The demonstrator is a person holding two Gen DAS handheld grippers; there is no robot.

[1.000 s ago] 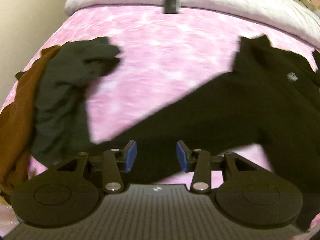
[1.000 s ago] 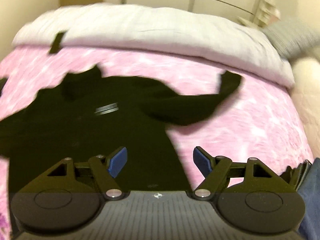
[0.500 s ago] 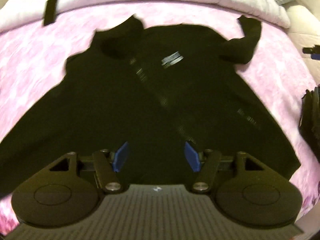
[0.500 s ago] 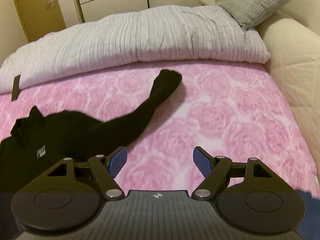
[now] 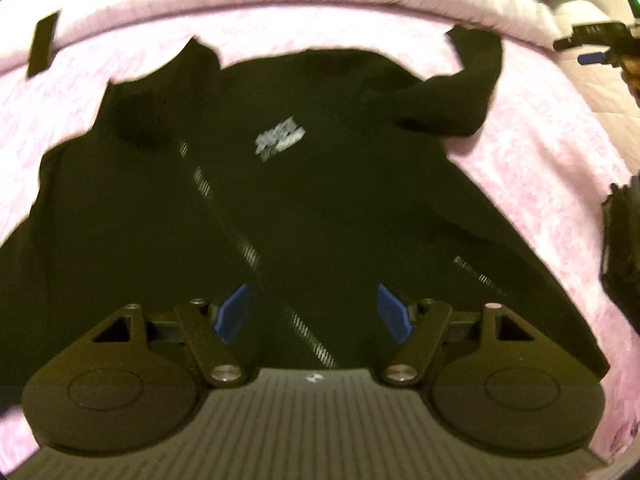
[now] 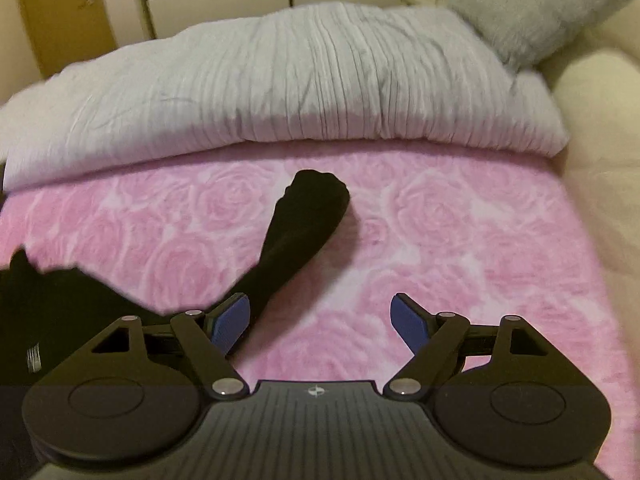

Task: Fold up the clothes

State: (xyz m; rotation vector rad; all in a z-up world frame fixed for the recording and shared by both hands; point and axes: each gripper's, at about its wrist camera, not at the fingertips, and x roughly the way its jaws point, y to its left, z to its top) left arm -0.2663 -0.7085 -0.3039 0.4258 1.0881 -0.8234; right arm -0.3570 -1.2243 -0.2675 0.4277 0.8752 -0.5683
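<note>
A black long-sleeved top (image 5: 320, 208) lies spread on the pink rose-patterned bedspread (image 6: 460, 240), unfolded. Both the left gripper (image 5: 313, 316) and right gripper (image 6: 320, 322) hover with jaws apart, empty. Likely next: pinch the outstretched sleeve (image 6: 298, 232) and fold it inward.

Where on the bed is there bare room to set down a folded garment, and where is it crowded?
Free: the pink blanket between the black sleeve, the grey duvet and the cream edge. Also a pink strip left of the black top, below the duvet. Crowded: the middle, covered by the top, and the right edge by a dark pile.
</note>
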